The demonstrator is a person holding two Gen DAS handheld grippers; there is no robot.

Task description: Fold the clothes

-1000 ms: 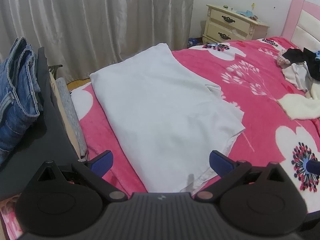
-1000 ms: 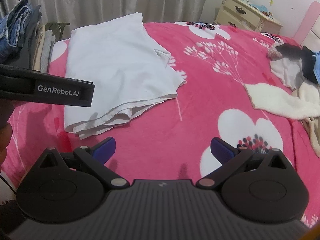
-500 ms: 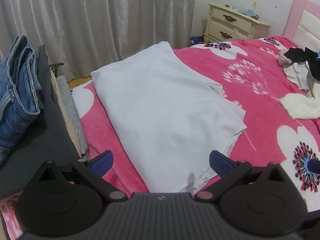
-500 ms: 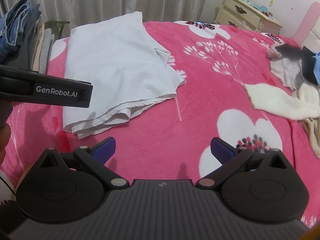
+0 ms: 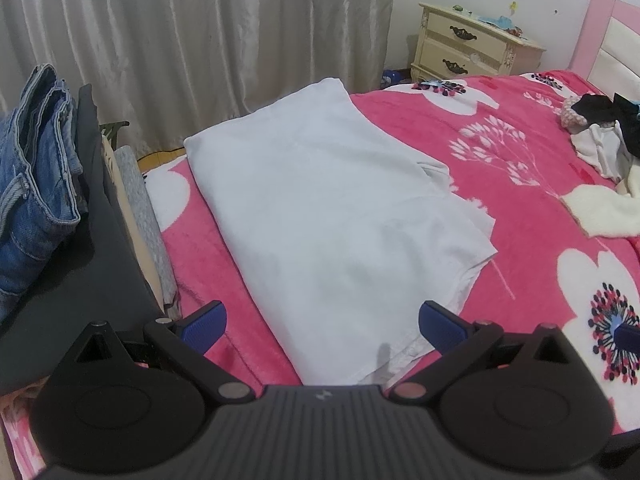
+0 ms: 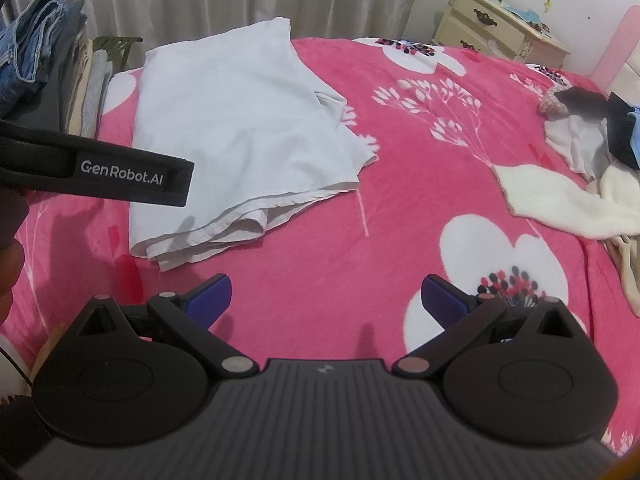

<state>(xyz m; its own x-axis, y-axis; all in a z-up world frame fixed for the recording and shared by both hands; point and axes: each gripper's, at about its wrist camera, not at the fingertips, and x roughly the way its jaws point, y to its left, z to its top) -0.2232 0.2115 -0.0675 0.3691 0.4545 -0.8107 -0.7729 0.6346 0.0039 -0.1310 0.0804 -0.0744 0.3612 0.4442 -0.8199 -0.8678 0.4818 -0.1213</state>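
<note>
A white garment (image 5: pixel 320 216) lies folded lengthwise on the pink flowered blanket (image 5: pixel 520 208); it also shows in the right wrist view (image 6: pixel 236 128), its layered hem toward me. My left gripper (image 5: pixel 322 326) is open and empty, hovering over the garment's near hem. My right gripper (image 6: pixel 326 298) is open and empty above bare blanket (image 6: pixel 400 184), right of the hem. The left gripper's body (image 6: pixel 100 164) crosses the left of the right wrist view.
Folded jeans (image 5: pixel 32 184) and other stacked clothes (image 6: pixel 80 80) stand at the bed's left edge. A heap of unfolded clothes (image 6: pixel 588 168) lies at the right, with a cream piece (image 5: pixel 600 212). A nightstand (image 5: pixel 476 48) and curtains (image 5: pixel 200 40) stand behind.
Both grippers have drifted slightly, so the garment sits a little farther right in the left wrist view. Nothing was grasped or moved.
</note>
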